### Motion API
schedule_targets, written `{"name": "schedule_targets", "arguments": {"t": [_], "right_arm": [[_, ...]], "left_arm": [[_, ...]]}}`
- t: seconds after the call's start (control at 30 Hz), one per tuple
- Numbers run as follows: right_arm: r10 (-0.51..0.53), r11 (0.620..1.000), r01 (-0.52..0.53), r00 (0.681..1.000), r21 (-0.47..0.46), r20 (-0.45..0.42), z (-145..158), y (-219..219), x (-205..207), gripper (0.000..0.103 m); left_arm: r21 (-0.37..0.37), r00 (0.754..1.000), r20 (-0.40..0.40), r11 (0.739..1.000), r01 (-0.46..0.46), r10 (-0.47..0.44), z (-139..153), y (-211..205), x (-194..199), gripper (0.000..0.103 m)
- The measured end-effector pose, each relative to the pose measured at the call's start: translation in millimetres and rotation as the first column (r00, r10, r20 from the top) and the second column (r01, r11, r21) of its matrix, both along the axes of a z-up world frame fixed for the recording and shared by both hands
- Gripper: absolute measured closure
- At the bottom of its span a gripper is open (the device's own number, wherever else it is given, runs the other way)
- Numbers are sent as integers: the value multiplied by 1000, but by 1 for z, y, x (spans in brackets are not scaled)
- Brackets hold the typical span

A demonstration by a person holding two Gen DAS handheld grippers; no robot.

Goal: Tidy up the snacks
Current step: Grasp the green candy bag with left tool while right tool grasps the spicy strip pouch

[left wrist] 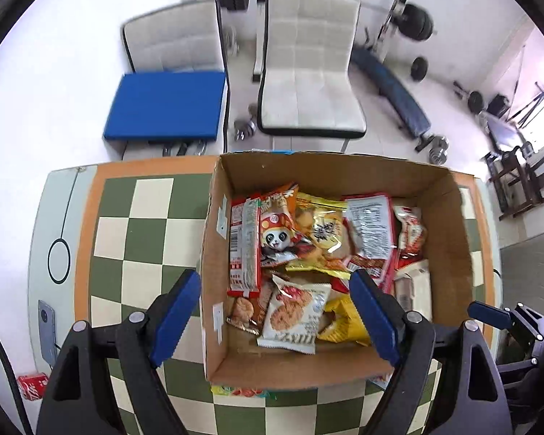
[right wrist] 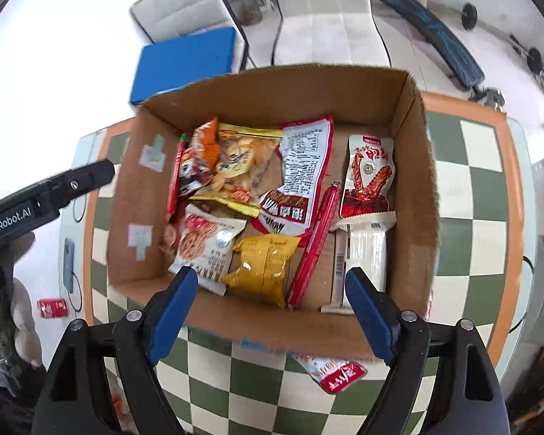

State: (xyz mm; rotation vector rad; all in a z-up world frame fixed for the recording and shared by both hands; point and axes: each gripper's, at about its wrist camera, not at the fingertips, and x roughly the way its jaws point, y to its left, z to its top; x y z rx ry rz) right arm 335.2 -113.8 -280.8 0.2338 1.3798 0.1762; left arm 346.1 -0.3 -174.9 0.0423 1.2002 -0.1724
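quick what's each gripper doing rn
left gripper: open, holding nothing, above the cardboard box
right gripper: open, holding nothing

From my right wrist camera I looked down into the open cardboard box (right wrist: 413,166) on the green-and-cream checkered table (right wrist: 468,195). My right gripper (right wrist: 272,290) hung over the near wall with its 2 blue fingers (right wrist: 170,315) spread wide and nothing between them. Inside lay a yellow packet (right wrist: 263,264) beside a cookie packet (right wrist: 206,243), a long red sausage stick (right wrist: 317,239), a white-and-red packet (right wrist: 370,174) and a cream wrapper (right wrist: 366,253) under it. A red-and-white packet (right wrist: 330,371) lay on the table, just outside the near wall. The left gripper (right wrist: 90,177) showed at the left edge, beside the box; I could not tell its jaw state. A red can (right wrist: 52,308) lay beyond the table.
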Motion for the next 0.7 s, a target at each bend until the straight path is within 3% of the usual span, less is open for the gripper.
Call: {"name": "schedule_targets", "arguments": {"t": [0.13,0.3,0.5,0.7], "right_arm": [[45,999,-45,997,-2,57,20,7,-40,17],[76,996,-74,997,-54,32,8,18,-94,17],[50,993,-57,996,-102,-71,-51,8,-129,17],[13,988,-32,991,-149,-130,-107,-3,-131,17]], "left_arm": [[10,998,61,1000,-17,17,2,8,-45,19],[12,997,-48,998,-57,57,-37,26,-87,19],[75,976,-198,994,-79,93,-109,45,-102,19],[69,954,-292,997,-47,65,-161,47,-88,19]]}}
